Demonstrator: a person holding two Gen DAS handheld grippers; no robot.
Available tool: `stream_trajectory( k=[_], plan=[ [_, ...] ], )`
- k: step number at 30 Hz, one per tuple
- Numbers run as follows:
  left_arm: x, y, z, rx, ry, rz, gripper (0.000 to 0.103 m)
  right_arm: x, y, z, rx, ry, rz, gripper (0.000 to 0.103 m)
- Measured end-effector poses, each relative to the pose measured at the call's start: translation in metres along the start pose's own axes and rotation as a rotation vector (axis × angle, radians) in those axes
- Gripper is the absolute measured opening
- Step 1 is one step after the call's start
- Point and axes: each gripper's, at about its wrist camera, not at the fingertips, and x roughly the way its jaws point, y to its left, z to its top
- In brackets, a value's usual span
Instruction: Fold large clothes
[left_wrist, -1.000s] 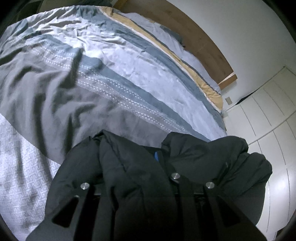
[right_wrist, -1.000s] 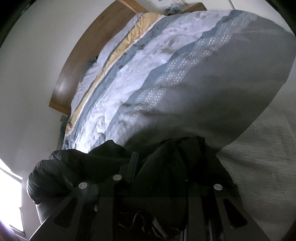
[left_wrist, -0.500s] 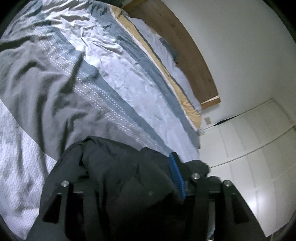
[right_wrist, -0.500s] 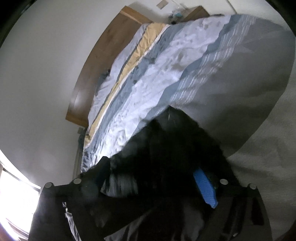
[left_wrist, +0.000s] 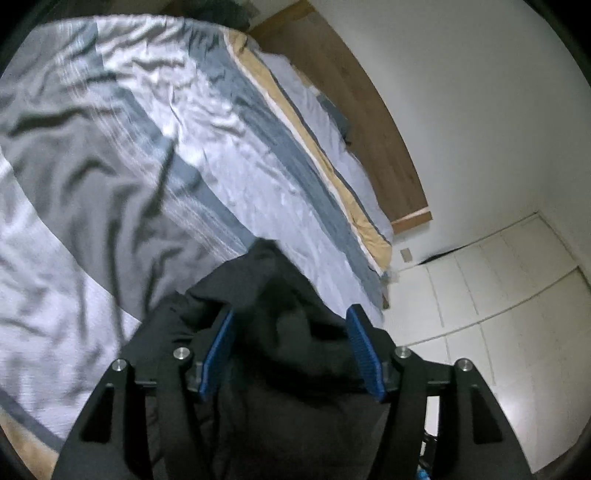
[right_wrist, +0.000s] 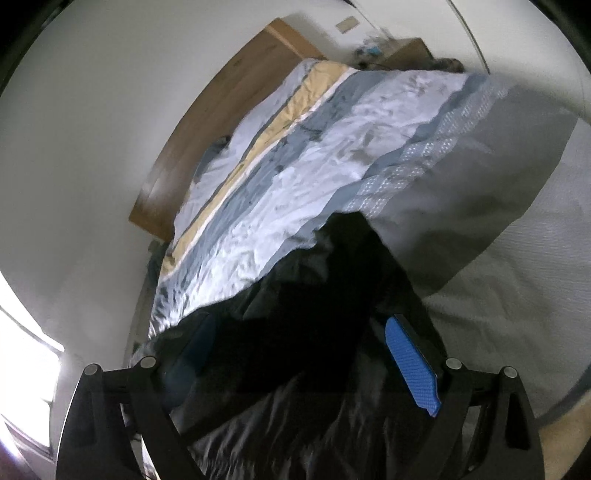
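Lying between the fingers: black jacket, bunching up in front of both cameras on the near edge of the bed.
Left gripper: jaws spreading wide, blue pads either side of the dark cloth, not pinching it.
Right gripper: gaping too, one blue pad showing bright, the other sitting in shadow against the jacket.
Bedding: striped duvet running grey, pale blue and tan toward the wooden headboard.
Right of the bed, in the left view: white wardrobe doors.
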Motion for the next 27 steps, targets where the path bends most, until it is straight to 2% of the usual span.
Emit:
stream_trajectory(
  k=[2, 5, 8, 10, 18, 22, 24, 27],
  plan=[
    [-0.016, -0.004, -0.001, 0.019, -0.010, 0.008, 0.059, -0.008, 0.006, -0.007, -0.020, 0.005, 0.001, 0.093],
    [-0.035, -0.014, -0.011, 0.080, -0.015, 0.064, 0.059, -0.020, 0.019, -0.019, -0.051, 0.009, 0.006, 0.093],
    [-0.044, -0.028, -0.037, 0.198, -0.004, 0.149, 0.059, -0.028, 0.033, -0.032, -0.090, 0.016, 0.012, 0.093],
    [-0.040, -0.035, -0.056, 0.250, 0.018, 0.174, 0.059, -0.029, 0.044, -0.042, -0.125, 0.027, 0.009, 0.093],
    [0.029, -0.082, -0.141, 0.478, 0.156, 0.207, 0.059, 0.007, 0.095, -0.089, -0.299, 0.125, 0.001, 0.093],
    [0.071, -0.115, -0.166, 0.591, 0.194, 0.205, 0.060, 0.044, 0.128, -0.105, -0.436, 0.174, -0.025, 0.093],
    [0.097, -0.133, -0.175, 0.666, 0.208, 0.226, 0.060, 0.065, 0.145, -0.108, -0.506, 0.196, -0.037, 0.093],
    [0.137, -0.149, -0.178, 0.723, 0.231, 0.262, 0.060, 0.100, 0.159, -0.104, -0.582, 0.220, -0.075, 0.093]
  ],
)
